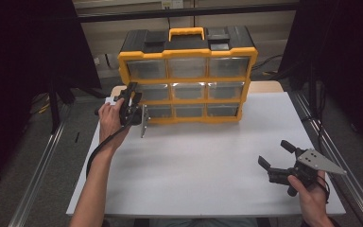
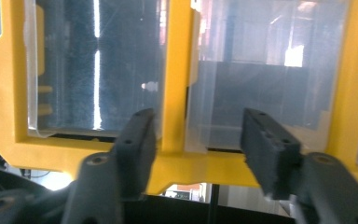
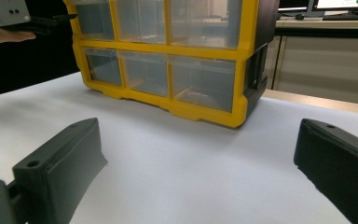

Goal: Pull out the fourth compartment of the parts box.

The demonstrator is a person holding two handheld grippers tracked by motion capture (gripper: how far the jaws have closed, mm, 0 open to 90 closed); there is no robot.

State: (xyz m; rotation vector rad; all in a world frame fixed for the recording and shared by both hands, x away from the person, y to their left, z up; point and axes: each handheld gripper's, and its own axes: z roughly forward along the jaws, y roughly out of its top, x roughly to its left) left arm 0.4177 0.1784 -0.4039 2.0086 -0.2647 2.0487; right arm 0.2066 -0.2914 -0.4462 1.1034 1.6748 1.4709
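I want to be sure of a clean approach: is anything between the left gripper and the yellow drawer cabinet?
Nothing visible: the left gripper is right at the cabinet, its fingers straddling a yellow divider.

A lab: black curtains (image 1: 23, 56), monitors (image 3: 340, 4), framed white table (image 1: 208, 161).

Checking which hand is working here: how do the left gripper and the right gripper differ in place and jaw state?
The left gripper is up against the yellow organizer at its left drawers; the right gripper sits apart, low over the white table. The left gripper's jaws are partly closed, spanning a yellow divider without visibly pressing it; the right gripper's jaws stand wide with nothing between them. Both have black jaws and are hand-held.
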